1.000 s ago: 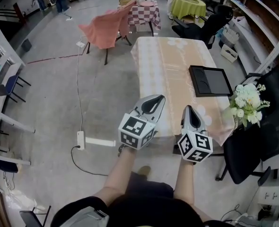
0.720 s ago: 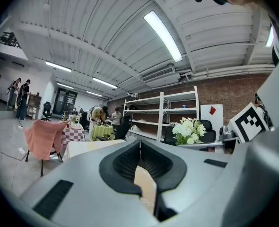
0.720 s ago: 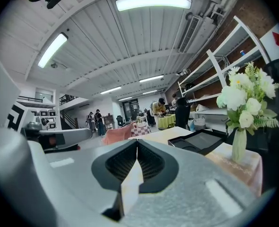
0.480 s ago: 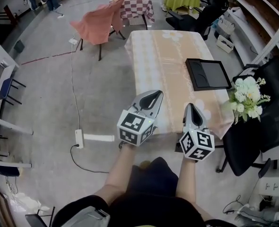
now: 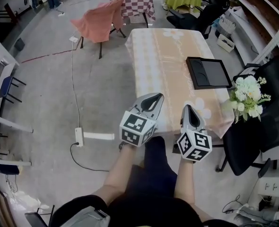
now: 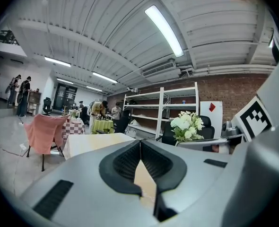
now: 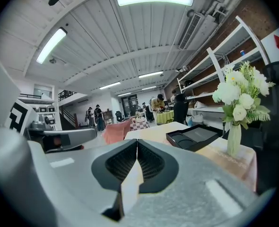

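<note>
Since neither gripper holds anything, the thing nearest to both is the worktop (image 5: 163, 56), a long table under a peach cloth that stretches away from the person. Its near edge lies just under the tips of the two grippers in the head view. The left gripper (image 5: 154, 97) hangs over the near left part of that edge and the right gripper (image 5: 187, 108) beside it. Each has its fingers pressed together at the tips with nothing between them, as both gripper views show.

A black tray (image 5: 208, 73) lies flat on the right side of the worktop, well apart from the grippers. A bunch of white flowers (image 5: 246, 98) stands in a clear vase (image 7: 233, 138) at the near right corner, near the right gripper. A black office chair (image 5: 267, 126) sits just beyond it. On the floor to the left lie a white power strip (image 5: 80, 138) and its cable.

The vase looks like the weak spot: tall, top-heavy and close to the edge, it could tip if the right gripper swung sideways. The overhanging cloth could also catch on a finger and drag things along. The cable could catch a foot.
</note>
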A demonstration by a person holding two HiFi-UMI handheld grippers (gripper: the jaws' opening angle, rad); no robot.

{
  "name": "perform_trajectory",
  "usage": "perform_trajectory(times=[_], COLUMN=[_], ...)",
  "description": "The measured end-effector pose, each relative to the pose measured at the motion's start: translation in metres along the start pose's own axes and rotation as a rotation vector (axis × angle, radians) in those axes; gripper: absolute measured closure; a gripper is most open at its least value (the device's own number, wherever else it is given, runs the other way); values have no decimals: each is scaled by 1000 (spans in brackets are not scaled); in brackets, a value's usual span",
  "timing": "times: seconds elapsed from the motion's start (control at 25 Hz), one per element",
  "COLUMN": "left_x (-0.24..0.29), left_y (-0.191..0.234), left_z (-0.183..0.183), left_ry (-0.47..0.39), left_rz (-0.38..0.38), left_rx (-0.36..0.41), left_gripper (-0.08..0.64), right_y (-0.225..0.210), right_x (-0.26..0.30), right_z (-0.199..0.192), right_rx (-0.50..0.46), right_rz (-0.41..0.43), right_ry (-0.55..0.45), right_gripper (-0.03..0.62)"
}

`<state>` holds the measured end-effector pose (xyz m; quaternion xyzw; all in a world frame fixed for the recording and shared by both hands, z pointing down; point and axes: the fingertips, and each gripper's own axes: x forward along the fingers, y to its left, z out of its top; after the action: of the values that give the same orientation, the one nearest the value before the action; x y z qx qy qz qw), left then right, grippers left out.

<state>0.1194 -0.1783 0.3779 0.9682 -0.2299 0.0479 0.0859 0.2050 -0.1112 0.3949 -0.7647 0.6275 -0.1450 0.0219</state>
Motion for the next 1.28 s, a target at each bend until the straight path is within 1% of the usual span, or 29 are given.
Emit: perform_trajectory(times=[0.2,0.36,0.68,1.04,1.28], left_x=[15,29,65,102,127], left_y=[5,17,49,93,110], left_z=[-10,-16,-21,-33,-34], left_ry=[21,36,61,92,116], left_rz=[1,9,40,94,102], left_rx=[-11,-23,-66,-131,-151], left_gripper=[545,545,545,546,546], right_y=[-7,-15,-22,-32,-41], right_x=[13,32,85,142,172], right_z=[-2,-5,-6,-9,-11], right_rx=[5,15,15,12,-20], right_rz=[8,5,37,63,85], right_ry=[7,23,74,128,175], right_gripper=[588,588,588,588,588])
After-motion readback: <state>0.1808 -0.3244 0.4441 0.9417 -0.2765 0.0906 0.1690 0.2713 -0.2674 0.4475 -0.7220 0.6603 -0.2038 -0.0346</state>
